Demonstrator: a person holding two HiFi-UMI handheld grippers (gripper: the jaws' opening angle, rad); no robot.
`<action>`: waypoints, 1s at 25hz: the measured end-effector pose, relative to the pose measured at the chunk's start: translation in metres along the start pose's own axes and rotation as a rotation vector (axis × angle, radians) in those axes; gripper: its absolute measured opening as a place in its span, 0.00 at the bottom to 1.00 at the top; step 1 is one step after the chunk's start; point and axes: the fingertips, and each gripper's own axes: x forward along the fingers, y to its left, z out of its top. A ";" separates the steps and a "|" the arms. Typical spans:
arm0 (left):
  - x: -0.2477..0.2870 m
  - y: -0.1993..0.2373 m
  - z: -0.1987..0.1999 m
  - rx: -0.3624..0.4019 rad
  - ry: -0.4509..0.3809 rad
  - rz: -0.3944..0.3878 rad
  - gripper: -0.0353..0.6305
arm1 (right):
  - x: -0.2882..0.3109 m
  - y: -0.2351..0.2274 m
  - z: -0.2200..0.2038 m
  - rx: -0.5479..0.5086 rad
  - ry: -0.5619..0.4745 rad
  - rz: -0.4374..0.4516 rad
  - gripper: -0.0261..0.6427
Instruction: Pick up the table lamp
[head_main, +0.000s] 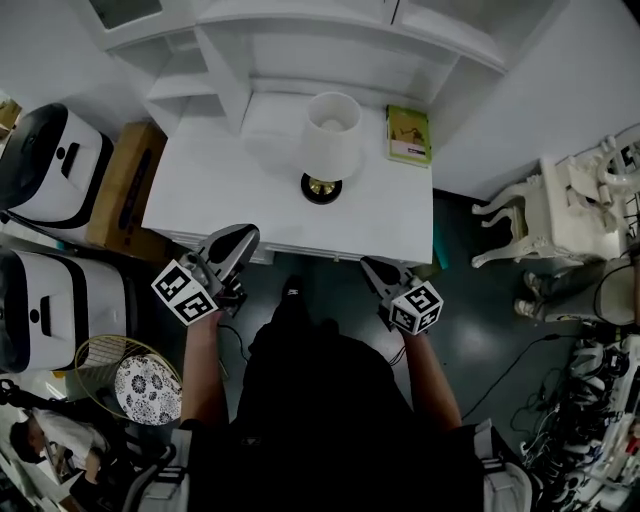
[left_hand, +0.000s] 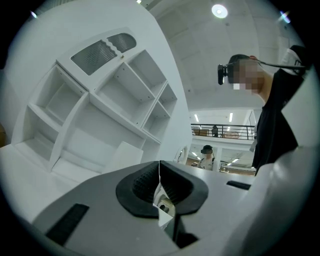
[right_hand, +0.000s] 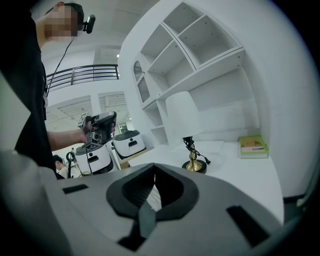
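Observation:
The table lamp stands near the middle of the white desk (head_main: 220, 190), with a white shade (head_main: 332, 135) over a gold stem on a round black base (head_main: 321, 188). In the right gripper view its shade (right_hand: 182, 116) and base (right_hand: 194, 165) show ahead, a black cord wound on the stem. Both grippers hang in front of the desk's near edge, apart from the lamp. My left gripper (head_main: 243, 238) is shut, its pads (left_hand: 145, 182) meeting in a thin line with nothing between. My right gripper (head_main: 372, 266) is also shut and empty, its pads (right_hand: 167, 187) closed.
A green book (head_main: 408, 134) lies on the desk right of the lamp. White open shelves (head_main: 300, 40) rise behind. Two white appliances (head_main: 50, 160) and a cardboard box (head_main: 125, 185) stand left; a wire basket (head_main: 115, 370) is lower left. A white carved stool (head_main: 540, 210) and cables are right.

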 end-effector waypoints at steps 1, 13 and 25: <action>-0.001 0.002 0.000 -0.001 0.004 0.001 0.07 | 0.003 0.000 -0.001 -0.001 0.003 -0.003 0.05; -0.006 0.031 0.008 -0.013 0.010 0.039 0.07 | 0.035 -0.018 -0.006 -0.022 0.051 -0.010 0.08; -0.002 0.051 0.013 -0.021 0.004 0.059 0.07 | 0.061 -0.046 -0.004 -0.074 0.081 -0.063 0.27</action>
